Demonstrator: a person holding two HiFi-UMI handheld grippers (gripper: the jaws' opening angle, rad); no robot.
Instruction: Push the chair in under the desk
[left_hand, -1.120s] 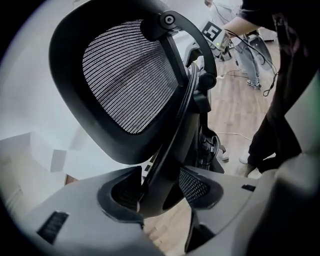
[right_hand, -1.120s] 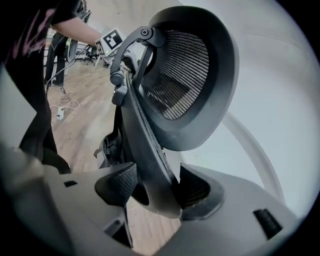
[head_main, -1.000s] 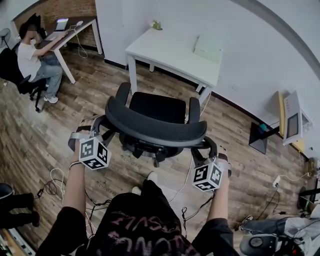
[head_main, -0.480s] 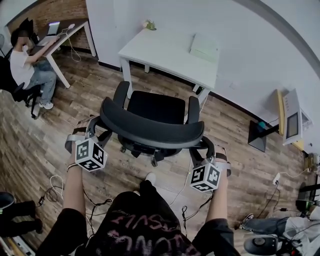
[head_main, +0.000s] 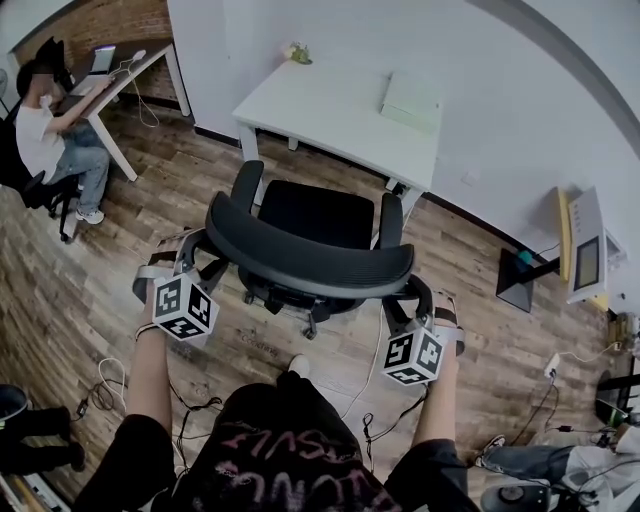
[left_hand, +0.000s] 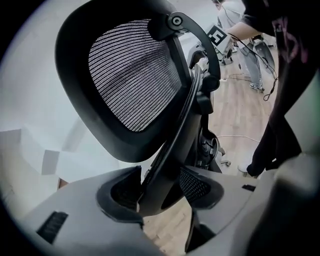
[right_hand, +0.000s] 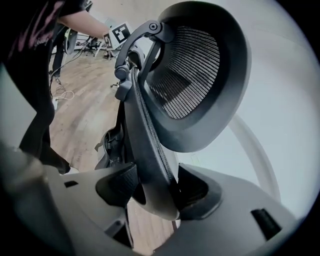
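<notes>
A black office chair (head_main: 315, 215) stands on the wood floor, its seat facing the white desk (head_main: 345, 115) just beyond it. My left gripper (head_main: 205, 255) is shut on the left end of the chair's backrest frame (left_hand: 165, 155). My right gripper (head_main: 405, 300) is shut on the right end of that frame (right_hand: 150, 160). In both gripper views the mesh headrest (left_hand: 132, 75) (right_hand: 192, 75) rises above the jaws. The chair's front edge sits close to the desk's near side, with the seat outside the desk.
A green box (head_main: 412, 97) and a small plant (head_main: 295, 50) lie on the desk. A seated person (head_main: 50, 130) works at another desk (head_main: 125, 75) at the far left. Cables (head_main: 110, 375) trail on the floor by my feet. A monitor stand (head_main: 525, 275) sits at the right wall.
The chair and both grippers have moved forward toward the white desk. Both grips stay as they were.
</notes>
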